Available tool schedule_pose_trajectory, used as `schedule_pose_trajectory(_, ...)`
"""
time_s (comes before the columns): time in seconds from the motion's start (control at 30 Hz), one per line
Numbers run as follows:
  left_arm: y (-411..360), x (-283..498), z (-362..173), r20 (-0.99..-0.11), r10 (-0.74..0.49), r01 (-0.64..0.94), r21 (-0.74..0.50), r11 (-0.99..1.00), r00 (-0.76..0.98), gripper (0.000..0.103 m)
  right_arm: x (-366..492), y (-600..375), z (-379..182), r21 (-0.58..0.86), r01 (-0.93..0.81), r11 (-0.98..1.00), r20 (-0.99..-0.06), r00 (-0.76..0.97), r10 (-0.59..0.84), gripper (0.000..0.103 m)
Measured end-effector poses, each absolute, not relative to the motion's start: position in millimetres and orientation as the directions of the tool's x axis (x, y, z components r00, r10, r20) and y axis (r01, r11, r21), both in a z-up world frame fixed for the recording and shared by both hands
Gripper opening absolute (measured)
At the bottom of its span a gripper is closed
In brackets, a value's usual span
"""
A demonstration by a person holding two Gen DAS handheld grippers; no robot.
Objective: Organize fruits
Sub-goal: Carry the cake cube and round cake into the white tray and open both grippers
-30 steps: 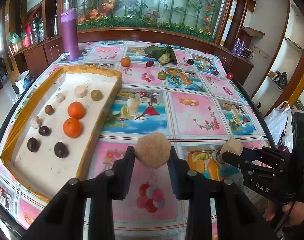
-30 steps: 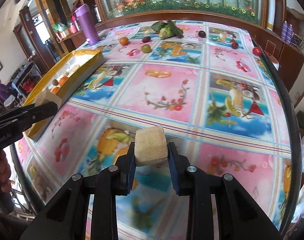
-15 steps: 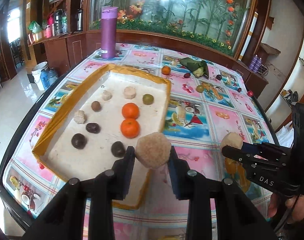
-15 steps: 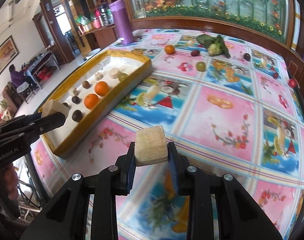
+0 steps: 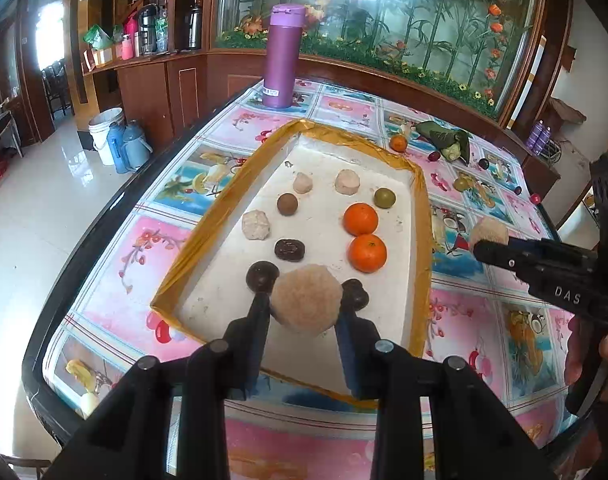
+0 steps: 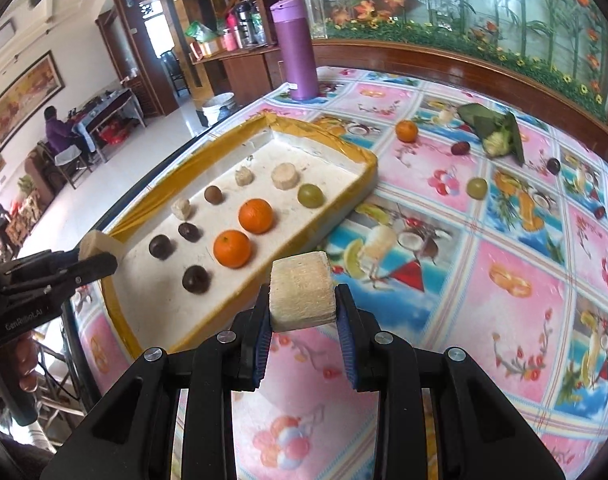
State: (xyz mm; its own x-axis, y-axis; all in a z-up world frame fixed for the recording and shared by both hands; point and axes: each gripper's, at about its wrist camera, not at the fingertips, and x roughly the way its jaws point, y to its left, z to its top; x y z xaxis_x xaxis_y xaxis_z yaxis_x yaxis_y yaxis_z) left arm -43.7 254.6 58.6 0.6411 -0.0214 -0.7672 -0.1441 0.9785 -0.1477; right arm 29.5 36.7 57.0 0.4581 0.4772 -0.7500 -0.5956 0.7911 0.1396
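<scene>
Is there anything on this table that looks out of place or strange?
Yes. Several fruits lie loose on the tablecloth outside the tray: an orange, a green fruit, a few small dark and red ones. The leaf-wrapped bundle lies open among them. Nothing looks spilled or broken.

Both wrist views face steeply down over table; shared: tray [image 5: 420, 216] [image 6: 368, 168], close.

Table [image 6: 484, 280] w/ tray [image 6: 328, 148], purple flask [image 6: 295, 48], loose fruit [image 6: 406, 131]
</scene>
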Motion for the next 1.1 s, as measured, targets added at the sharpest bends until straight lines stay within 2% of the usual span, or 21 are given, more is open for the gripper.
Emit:
schedule_pose_trajectory(0.67, 255, -13, 20, -0.822, -0.063, -0.137, -0.169, 0.976, 0.565, 0.035, 103, 136, 39, 0.149, -0.662, 0.735, -0.788, 0.369, 0.492, 0.029)
schedule_pose_trajectory(1.1, 241, -20, 17, -0.797, 0.012, -0.092, -0.055, 0.994, 0.604, 0.036, 119, 172, 14, 0.100, -0.689, 0.717, -0.832, 0.338, 0.441, 0.029)
